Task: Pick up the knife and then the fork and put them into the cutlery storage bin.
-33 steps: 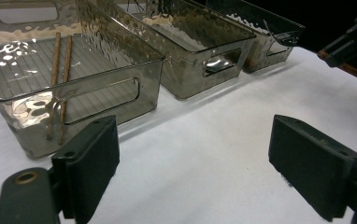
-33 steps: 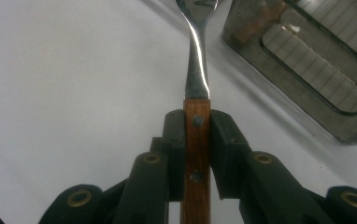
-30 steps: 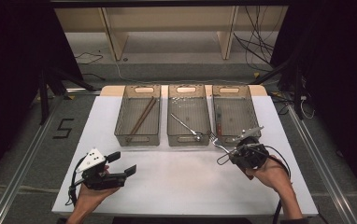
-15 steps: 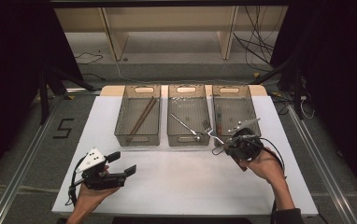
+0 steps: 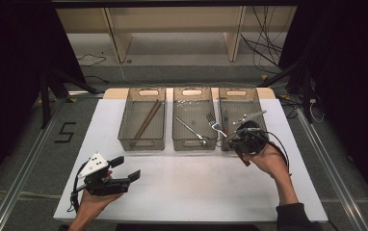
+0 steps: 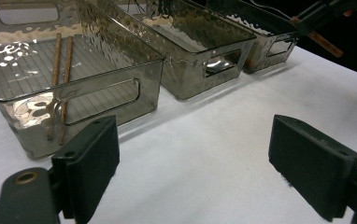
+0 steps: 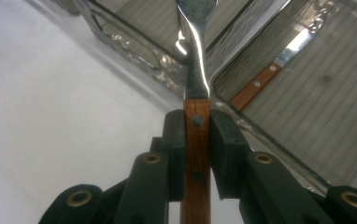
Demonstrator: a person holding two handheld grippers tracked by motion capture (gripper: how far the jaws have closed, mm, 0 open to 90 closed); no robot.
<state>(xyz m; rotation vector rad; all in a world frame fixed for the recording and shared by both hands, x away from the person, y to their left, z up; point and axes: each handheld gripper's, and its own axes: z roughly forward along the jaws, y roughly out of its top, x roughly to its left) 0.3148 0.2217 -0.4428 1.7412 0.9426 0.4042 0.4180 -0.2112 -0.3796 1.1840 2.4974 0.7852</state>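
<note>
My right gripper point(image 5: 232, 136) is shut on the wooden handle of a fork point(image 5: 214, 126), whose tines reach over the right edge of the middle bin point(image 5: 191, 92). In the right gripper view, the jaws of the right gripper point(image 7: 196, 135) clamp the fork's handle point(image 7: 196, 154) from both sides, and the steel neck points up past the bin walls. A wooden-handled knife point(image 7: 260, 84) lies in the right bin point(image 5: 236, 92). My left gripper point(image 5: 126, 171) rests open near the table's front left, with nothing between its fingers point(image 6: 90, 158).
The left bin point(image 5: 146, 92) holds a pair of chopsticks point(image 5: 146, 120), and a metal utensil point(image 5: 190, 127) lies in the middle bin. The three bins stand side by side at the back of the white table point(image 5: 196, 192). Shelving and cables lie beyond.
My right gripper has carried the fork left and toward the bins, so its tines now sit over the middle bin's edge. The left gripper has stayed put.
</note>
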